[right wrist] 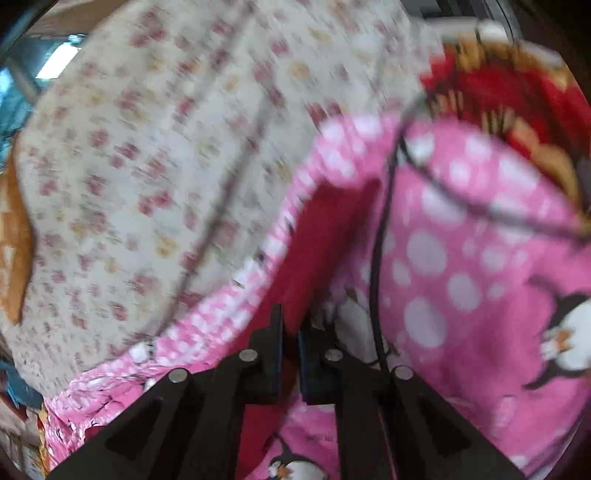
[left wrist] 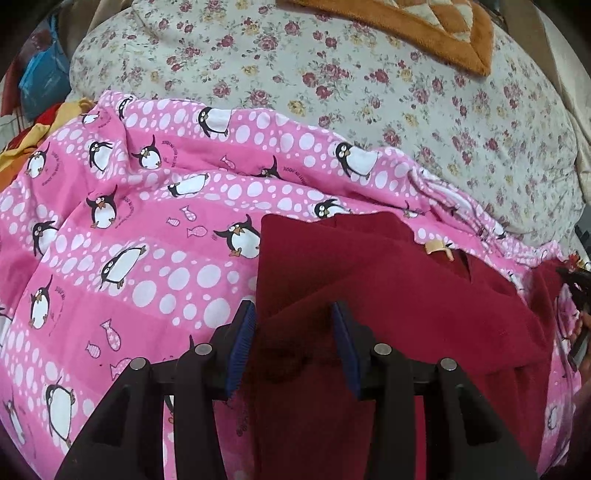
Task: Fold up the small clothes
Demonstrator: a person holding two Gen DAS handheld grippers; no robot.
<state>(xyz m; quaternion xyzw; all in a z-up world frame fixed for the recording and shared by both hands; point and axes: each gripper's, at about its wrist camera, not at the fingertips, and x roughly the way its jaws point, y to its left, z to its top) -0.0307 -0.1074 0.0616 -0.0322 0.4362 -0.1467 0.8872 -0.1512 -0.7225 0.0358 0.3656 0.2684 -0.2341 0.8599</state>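
A dark red garment [left wrist: 388,288] lies on a pink penguin-print sheet [left wrist: 147,229], with a small tan label [left wrist: 437,248] near its far edge. My left gripper [left wrist: 293,317] is open, its blue pads [left wrist: 243,332] straddling a raised fold of the garment. In the blurred right wrist view, my right gripper [right wrist: 291,332] is shut on an edge of the red garment [right wrist: 325,240], which rises as a narrow strip ahead of the fingers. The right gripper also shows at the far right edge of the left wrist view [left wrist: 576,295].
A floral quilt [left wrist: 369,92] covers the bed beyond the pink sheet [right wrist: 461,258]. An orange-bordered blanket [left wrist: 424,29] lies at the back. Red and yellow cloth [left wrist: 33,129] is heaped at the left. A black cable [right wrist: 380,240] crosses the right wrist view.
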